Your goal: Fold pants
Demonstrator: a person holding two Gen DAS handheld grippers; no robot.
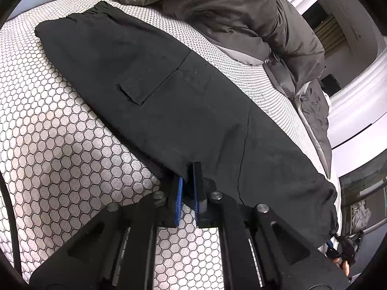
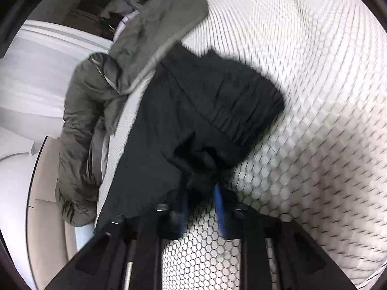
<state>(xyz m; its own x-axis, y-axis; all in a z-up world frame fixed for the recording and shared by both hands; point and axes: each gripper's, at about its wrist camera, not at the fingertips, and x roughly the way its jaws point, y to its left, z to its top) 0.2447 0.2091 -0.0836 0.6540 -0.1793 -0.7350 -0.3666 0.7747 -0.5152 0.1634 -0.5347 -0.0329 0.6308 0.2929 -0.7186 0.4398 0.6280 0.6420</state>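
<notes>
The left tongs (image 1: 189, 183), blue-padded, clamp the near edge of the black pants (image 1: 169, 91), which lie flat and long across a bed (image 1: 48, 145) covered in a white, black-lined honeycomb pattern. A flapped cargo pocket (image 1: 147, 84) shows at mid-leg, the gathered waistband (image 1: 96, 12) at the far end. The right tongs (image 2: 203, 193), blurred, pinch a bunched, elastic-gathered cuff (image 2: 217, 111) of the pants. A crumpled grey duvet (image 1: 229, 12) lies beyond.

Matt black cloth pants (image 1: 169, 91) on honeycomb-textured white mattress (image 1: 60, 145).
</notes>
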